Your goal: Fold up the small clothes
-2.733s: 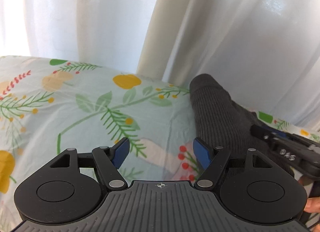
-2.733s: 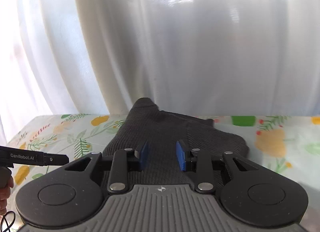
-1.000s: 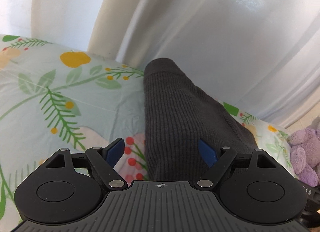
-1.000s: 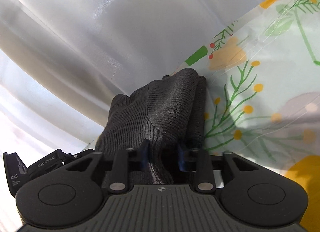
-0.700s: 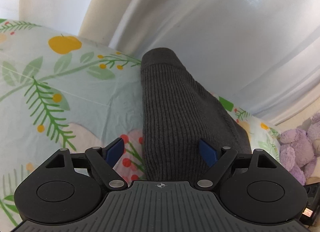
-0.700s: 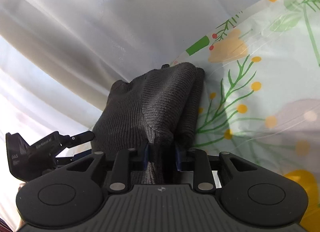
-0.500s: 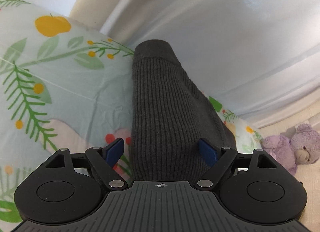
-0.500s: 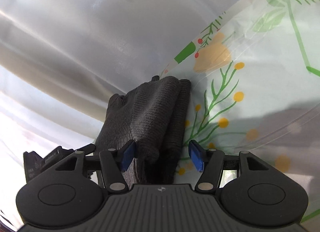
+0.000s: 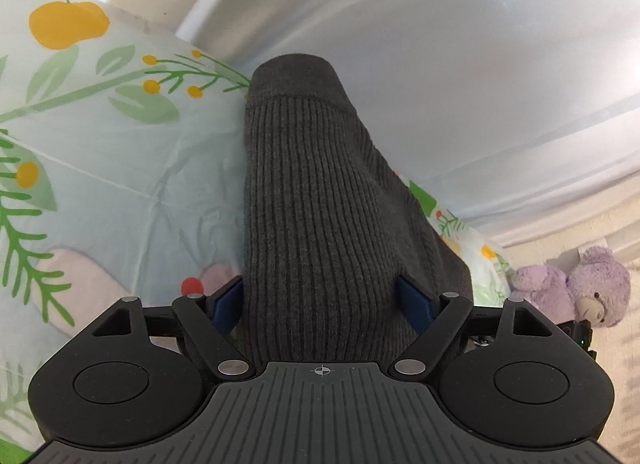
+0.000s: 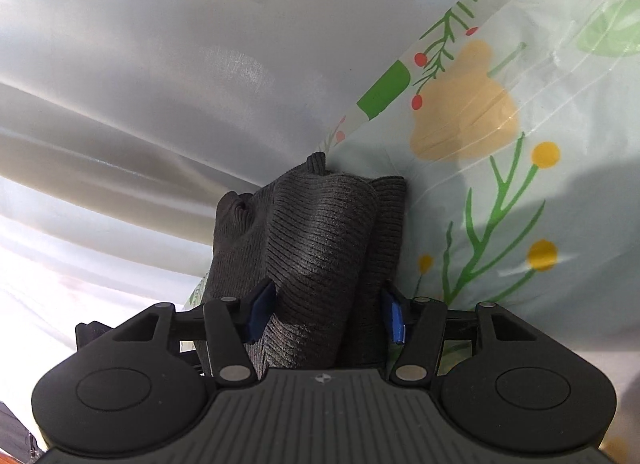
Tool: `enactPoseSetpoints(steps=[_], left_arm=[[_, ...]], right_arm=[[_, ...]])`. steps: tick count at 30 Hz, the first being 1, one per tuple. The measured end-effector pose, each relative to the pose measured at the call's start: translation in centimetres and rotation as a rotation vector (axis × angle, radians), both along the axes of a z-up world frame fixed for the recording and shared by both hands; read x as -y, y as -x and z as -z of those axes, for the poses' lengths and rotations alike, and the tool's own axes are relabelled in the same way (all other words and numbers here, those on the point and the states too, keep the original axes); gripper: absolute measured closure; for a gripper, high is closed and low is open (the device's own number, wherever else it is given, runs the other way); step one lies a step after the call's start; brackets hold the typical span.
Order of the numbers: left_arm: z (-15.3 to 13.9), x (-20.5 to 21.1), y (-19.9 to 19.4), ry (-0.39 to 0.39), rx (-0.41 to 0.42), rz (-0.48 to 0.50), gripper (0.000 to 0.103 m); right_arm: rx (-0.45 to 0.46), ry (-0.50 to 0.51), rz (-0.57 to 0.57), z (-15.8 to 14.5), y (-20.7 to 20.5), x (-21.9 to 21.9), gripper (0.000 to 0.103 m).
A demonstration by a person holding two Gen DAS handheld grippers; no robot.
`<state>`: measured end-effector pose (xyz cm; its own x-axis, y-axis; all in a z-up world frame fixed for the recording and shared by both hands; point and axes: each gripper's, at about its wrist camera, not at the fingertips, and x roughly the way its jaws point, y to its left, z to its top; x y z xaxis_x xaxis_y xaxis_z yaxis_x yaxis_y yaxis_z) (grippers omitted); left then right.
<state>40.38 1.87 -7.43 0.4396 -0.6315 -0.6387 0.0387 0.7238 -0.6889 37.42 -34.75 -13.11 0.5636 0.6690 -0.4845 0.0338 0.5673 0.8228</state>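
A dark grey ribbed knit garment (image 9: 316, 200) lies folded on the floral tablecloth (image 9: 120, 168), its far end against the white curtain. My left gripper (image 9: 324, 302) is open with its blue pads either side of the garment's near end. In the right wrist view the same garment (image 10: 320, 232) lies bunched in thick layers. My right gripper (image 10: 326, 318) is open, its blue pads straddling the folded layers without pinching them.
A white curtain (image 9: 440, 64) hangs right behind the table's far edge. A purple teddy bear (image 9: 576, 288) sits on the floor to the right. The floral cloth (image 10: 520, 184) stretches to the right of the garment.
My right gripper was shut on the garment's fold and has opened, letting it go. Both grippers have tilted and pushed in closer over the garment. The left stayed open.
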Motion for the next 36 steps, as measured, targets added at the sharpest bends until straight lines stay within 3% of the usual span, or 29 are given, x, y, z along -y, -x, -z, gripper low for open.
enactPoseSetpoints(steps=[2,4,7,13,19,23,27,32,36], left_arm=[[-0.2,0.1,0.3,-0.022,0.013,0.002,0.029],[-0.7,-0.1,0.7,-0.015,0.022,-0.004,0.045],[-1.9,0.0,1.2,-0.049,0.052,0.004,0.051],[-4.3,-0.7,3.6,-0.028,0.082,0.006,0.052],[-7.1,-4.4,8.1,-0.093,0.09,-0.031,0.051],[-7.0,-7.2,11.3,-0.134,0.055,-0.094,0.051],[-5.3,-8.1,12.6,-0.229,0.035,-0.122,0.049],[-4.7,-9.4,14.0,-0.319,0.033,-0.133,0.04],[-6.8,-10.8,14.5,-0.486,0.129,-0.27,0.04]], right_arm=[[-0.014,-0.031,-0.008,0.5,-0.3,-0.7,0.058],[-0.01,-0.026,-0.004,0.6,-0.3,-1.4,0.065],[0.02,-0.006,0.001,0.0,-0.2,-2.5,0.073],[0.07,-0.025,-0.025,-2.9,0.5,-4.5,0.08],[0.063,-0.064,-0.097,-4.5,1.8,-7.6,0.08],[0.027,-0.121,-0.159,-4.2,2.6,-10.5,0.08],[-0.023,-0.113,-0.207,-3.2,2.5,-13.8,0.08],[-0.041,0.096,-0.18,-3.4,3.1,-15.7,0.068],[0.105,0.395,-0.019,-6.5,4.8,-14.1,0.066]])
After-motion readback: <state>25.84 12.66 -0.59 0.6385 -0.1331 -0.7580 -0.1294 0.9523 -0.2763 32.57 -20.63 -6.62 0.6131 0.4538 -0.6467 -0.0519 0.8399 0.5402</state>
